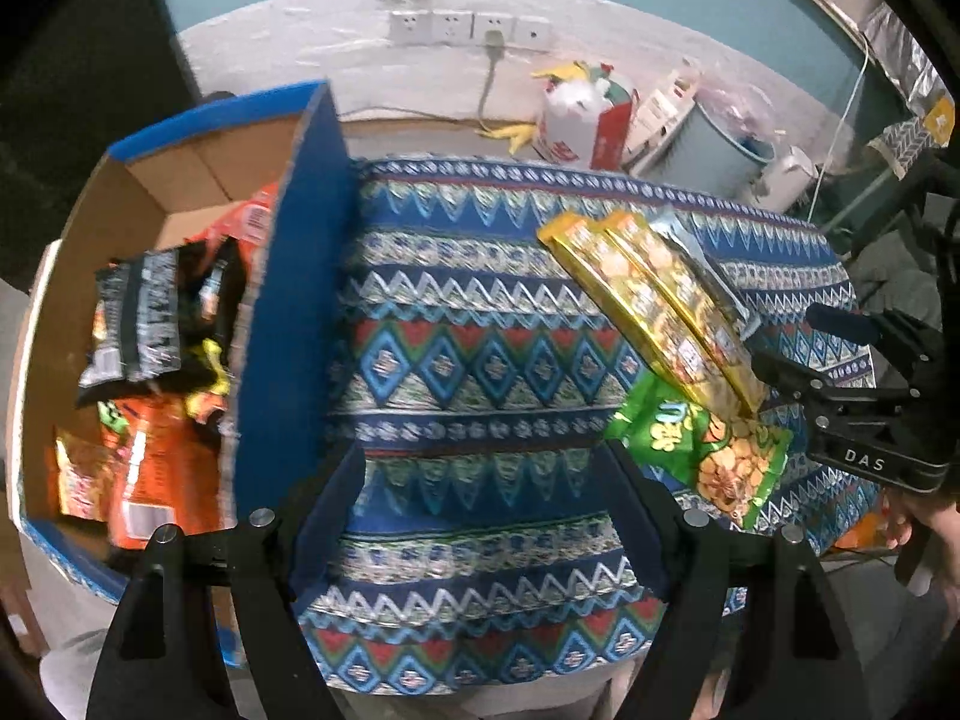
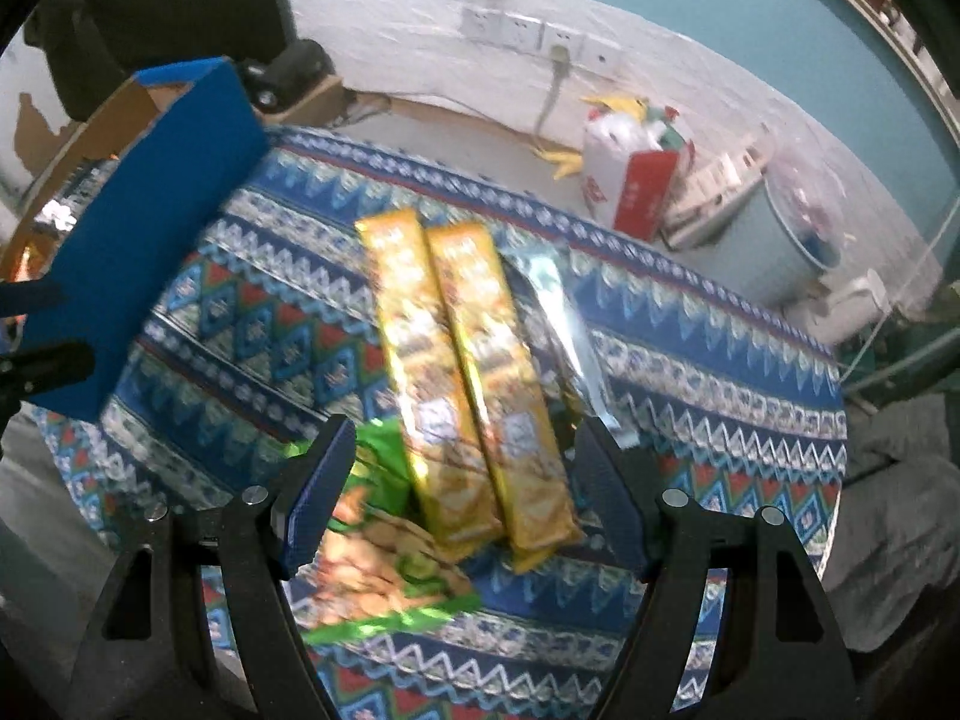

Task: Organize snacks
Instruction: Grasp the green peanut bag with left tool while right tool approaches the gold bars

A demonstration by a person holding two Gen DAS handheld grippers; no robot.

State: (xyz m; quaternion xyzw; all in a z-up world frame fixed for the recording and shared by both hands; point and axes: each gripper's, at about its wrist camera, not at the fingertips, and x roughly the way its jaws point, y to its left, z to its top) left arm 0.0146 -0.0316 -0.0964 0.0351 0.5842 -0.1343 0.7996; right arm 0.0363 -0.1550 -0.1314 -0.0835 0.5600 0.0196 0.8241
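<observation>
A blue cardboard box (image 1: 288,312) stands at the left end of the patterned cloth (image 1: 468,360), with several snack bags (image 1: 150,396) lying inside. My left gripper (image 1: 480,516) is open over bare cloth just right of the box wall. On the right lie two long yellow packs (image 2: 420,360) side by side, a silver pack (image 2: 564,330) to their right and a green snack bag (image 2: 384,558) under their near ends. My right gripper (image 2: 462,498) hangs open above the yellow packs' near ends, its pads apart from them. In the left wrist view, the right gripper (image 1: 804,348) shows beside the packs (image 1: 660,300).
Beyond the table's far edge, a white and red bag (image 2: 624,180) and a pale round bin (image 2: 780,228) stand on the floor below wall sockets (image 1: 468,27). A hand (image 1: 924,528) holds the right gripper. The blue box (image 2: 144,228) rises well above the cloth.
</observation>
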